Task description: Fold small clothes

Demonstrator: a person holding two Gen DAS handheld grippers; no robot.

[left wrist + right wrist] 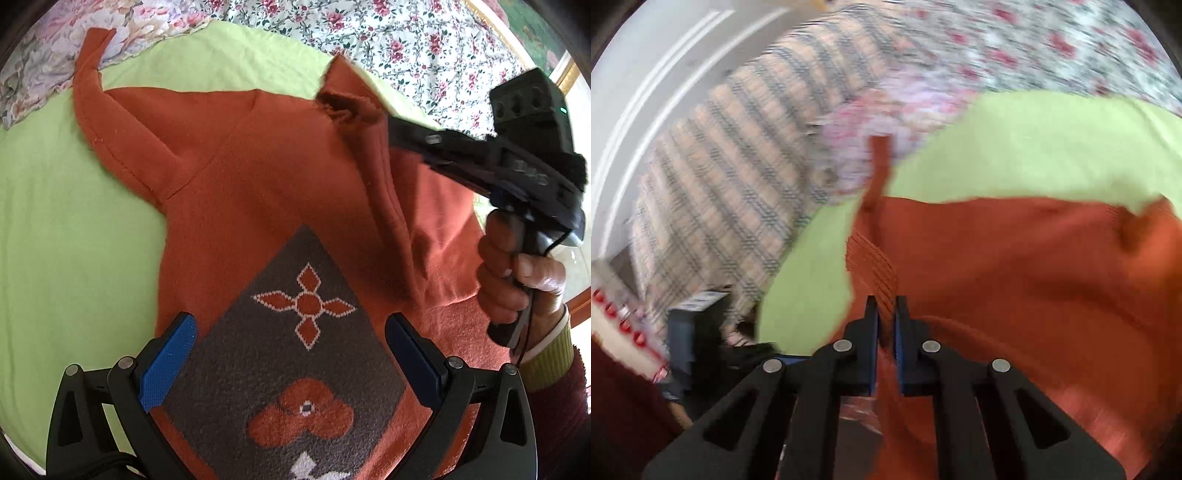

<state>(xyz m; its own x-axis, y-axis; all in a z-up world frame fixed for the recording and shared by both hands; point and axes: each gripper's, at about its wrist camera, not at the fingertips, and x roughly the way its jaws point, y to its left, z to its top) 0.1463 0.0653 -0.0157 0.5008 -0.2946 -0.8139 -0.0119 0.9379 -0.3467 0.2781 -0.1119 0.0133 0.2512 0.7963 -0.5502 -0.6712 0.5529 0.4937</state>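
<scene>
Orange sweater point(258, 177) lies on the green sheet point(55, 221) on the bed; right gripper point(885, 317) pinches its ribbed cuff; left gripper point(291, 354) gapes wide above; soft, limp knit, best held by hems.

A light green cloth point(66, 229) is spread across the left and centre of the left wrist view. Beyond it, along the top, a white sheet printed with red roses point(388, 37) is seen, and at the upper left a paler pink floral fabric point(33, 62). At the upper right edge a gilded frame point(569, 75) is glimpsed. In the blurred right wrist view, a beige and grey plaid cover point(738, 177) fills the left half, with white moulded panelling point(653, 55) at the upper left.
</scene>
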